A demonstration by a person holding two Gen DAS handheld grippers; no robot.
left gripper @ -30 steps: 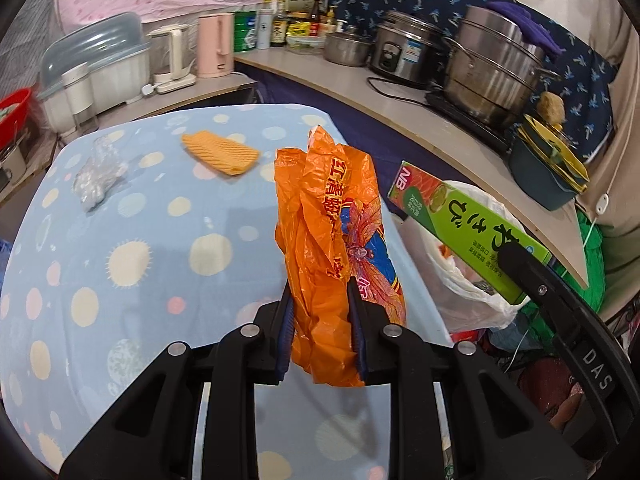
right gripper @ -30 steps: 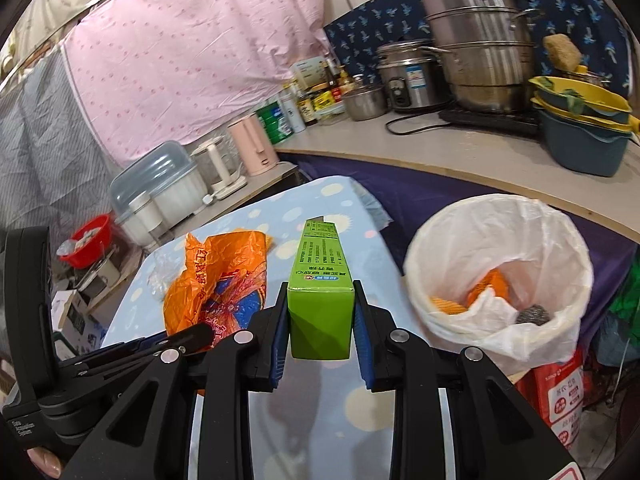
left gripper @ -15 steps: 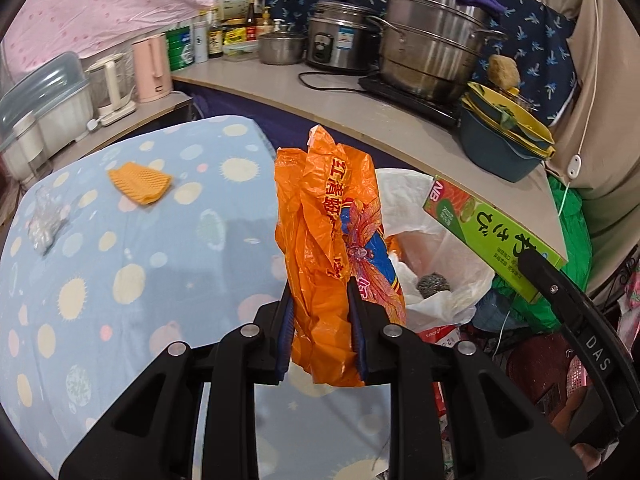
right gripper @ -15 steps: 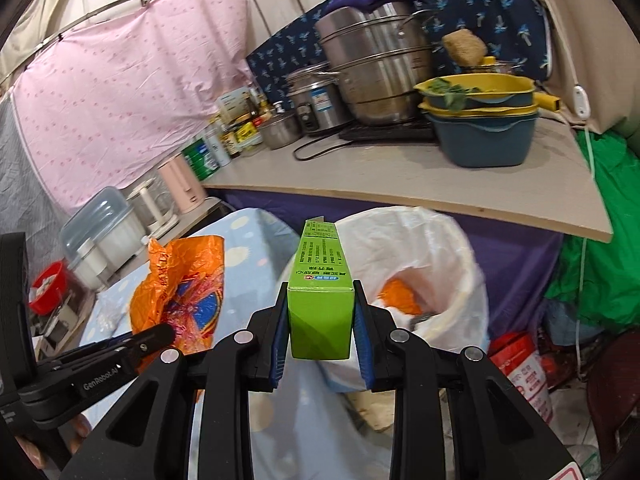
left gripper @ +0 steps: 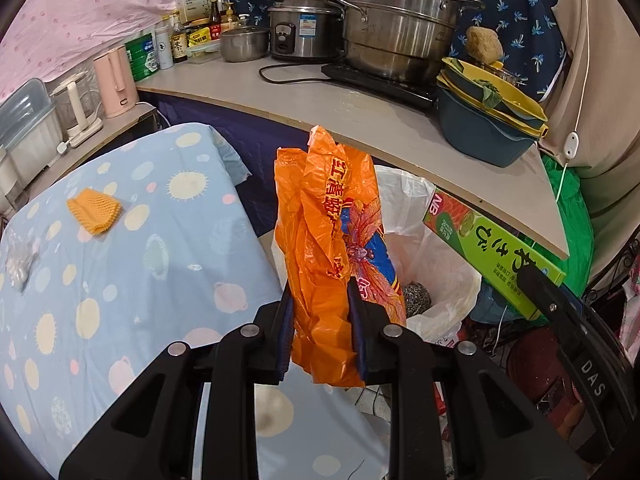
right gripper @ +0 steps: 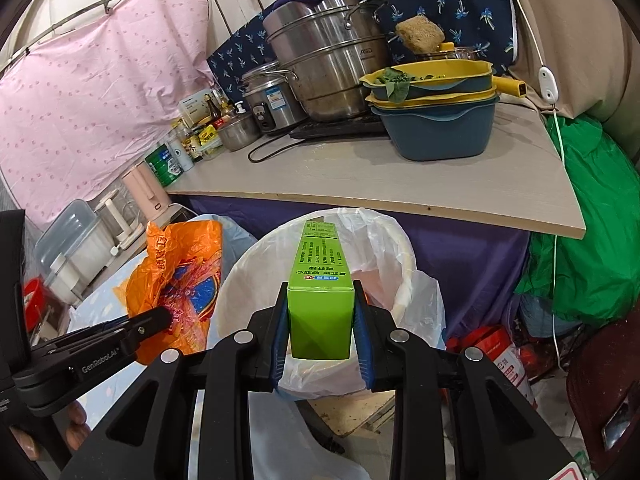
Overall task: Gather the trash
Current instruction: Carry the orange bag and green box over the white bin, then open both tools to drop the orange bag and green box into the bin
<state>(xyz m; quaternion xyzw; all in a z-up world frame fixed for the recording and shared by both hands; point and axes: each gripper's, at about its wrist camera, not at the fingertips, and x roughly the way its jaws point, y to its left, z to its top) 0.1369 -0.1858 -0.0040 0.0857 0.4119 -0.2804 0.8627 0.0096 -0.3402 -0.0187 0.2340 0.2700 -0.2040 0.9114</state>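
Green carton (right gripper: 320, 300) clamped in right gripper (right gripper: 320, 330), long axis aimed over lined bin (right gripper: 400, 280) at centre frame (left gripper (left gripper: 322, 330) pinching orange bag (left gripper: 336, 248), beside rim).

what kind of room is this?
Likely a cramped home kitchen: a steamer pot and rice cooker on the counter, condiment bottles, and a lined bin below.

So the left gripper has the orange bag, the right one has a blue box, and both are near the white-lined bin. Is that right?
Nearly. The box in the right gripper is green, not blue, as the right wrist view shows. The rest holds: the left gripper pinches the orange bag, and both are near the white-lined bin.
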